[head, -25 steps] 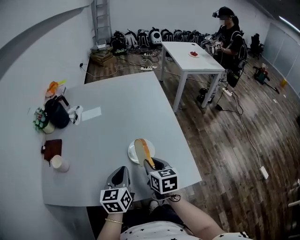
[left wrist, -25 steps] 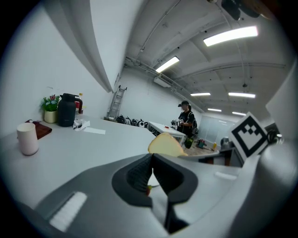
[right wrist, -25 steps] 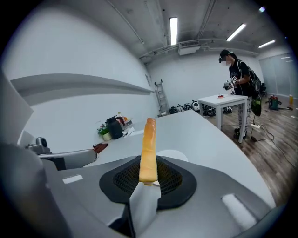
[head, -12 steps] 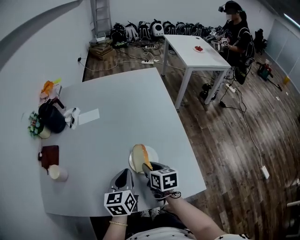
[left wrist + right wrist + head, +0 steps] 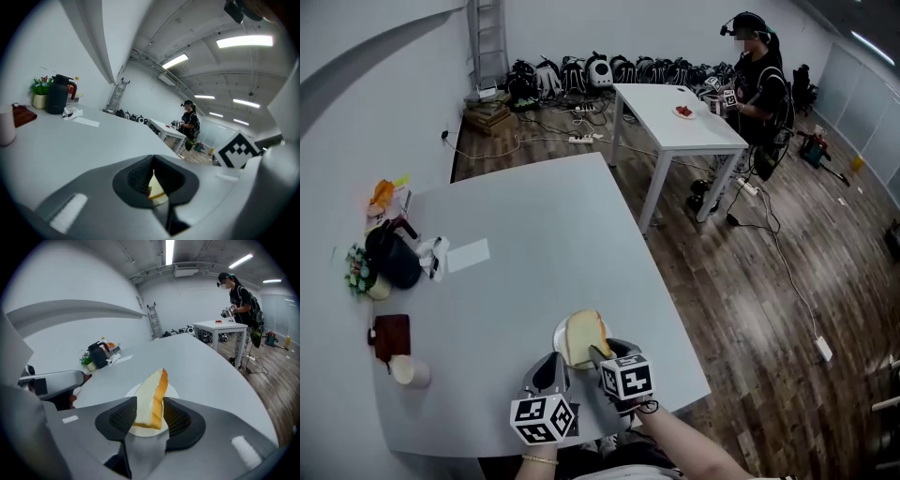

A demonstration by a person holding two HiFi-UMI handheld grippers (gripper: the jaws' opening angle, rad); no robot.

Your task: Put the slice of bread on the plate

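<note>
The slice of bread (image 5: 152,399) stands on edge, leaning, on the white plate (image 5: 171,391) between the jaws of my right gripper (image 5: 150,416). Those jaws are opening; the bread rests against the left pad, and a thin gap shows at the right pad. In the head view the bread (image 5: 584,336) lies tilted over the plate (image 5: 562,331) near the table's front edge, with the right gripper (image 5: 598,354) just behind it. My left gripper (image 5: 551,367) hovers close to the left of the plate with its jaws together and nothing held. Its own view shows the left gripper (image 5: 152,180) with only a sliver of bread beyond.
On the grey table's left side are a black jug (image 5: 392,258), a small plant (image 5: 358,272), a paper sheet (image 5: 469,254), a brown wallet (image 5: 392,335) and a cup (image 5: 408,372). Beyond stands a white table (image 5: 675,117) with a person (image 5: 755,66) beside it. Cables lie across the wooden floor.
The bread has come down from upright above the plate to leaning on it. The right jaws have widened. Both grippers have sunk and drawn in towards the plate.
</note>
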